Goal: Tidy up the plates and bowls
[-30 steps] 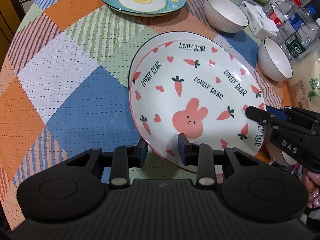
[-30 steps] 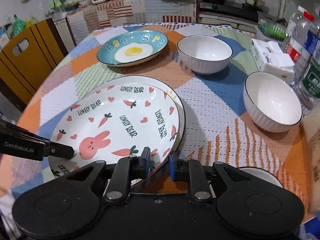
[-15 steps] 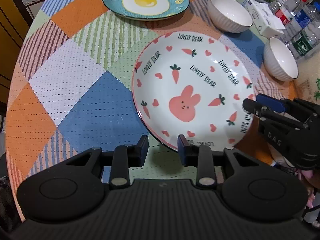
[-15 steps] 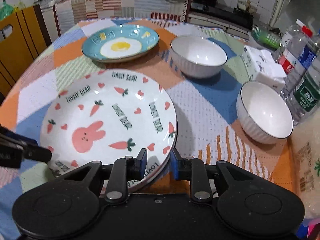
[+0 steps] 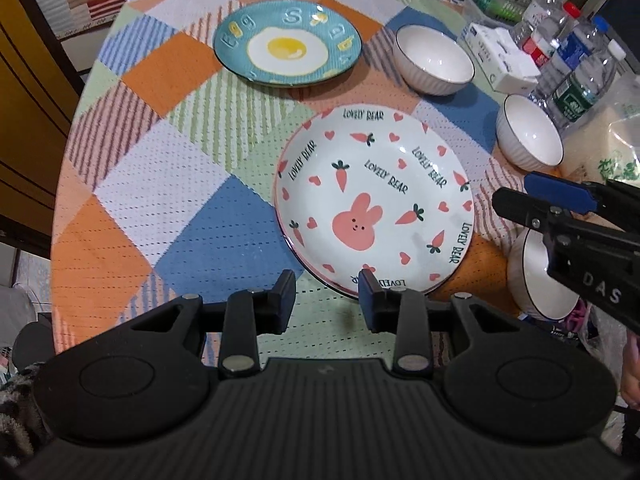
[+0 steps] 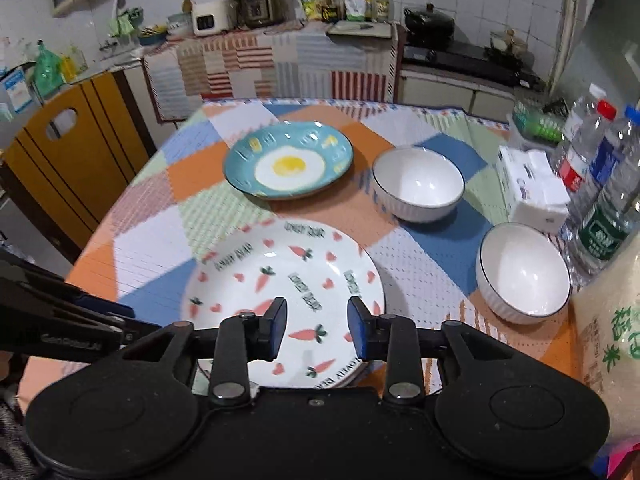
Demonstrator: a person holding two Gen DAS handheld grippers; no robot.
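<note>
A white rabbit-and-carrot plate (image 5: pixel 376 200) lies flat on another plate on the patchwork tablecloth; it also shows in the right wrist view (image 6: pixel 288 276). A blue fried-egg plate (image 5: pixel 288 50) (image 6: pixel 289 165) sits farther back. Two white bowls stand to its right (image 5: pixel 434 60) (image 5: pixel 529 132), also in the right wrist view (image 6: pixel 418 182) (image 6: pixel 524 274). A third bowl (image 5: pixel 536 276) sits near the front edge under the right gripper. My left gripper (image 5: pixel 327 299) is open and empty at the plate's near rim. My right gripper (image 6: pixel 317 326) is open and empty above the plate.
Water bottles (image 6: pixel 596 184) and a tissue pack (image 6: pixel 532 196) stand at the table's right edge, with a rice bag (image 6: pixel 612 320) nearer. A yellow wooden chair (image 6: pixel 68 160) stands at the left. A kitchen counter lies beyond the table.
The rabbit plate went from held tilted to lying flat on the plate beneath. Both grippers opened, let go of its rim and pulled back and up.
</note>
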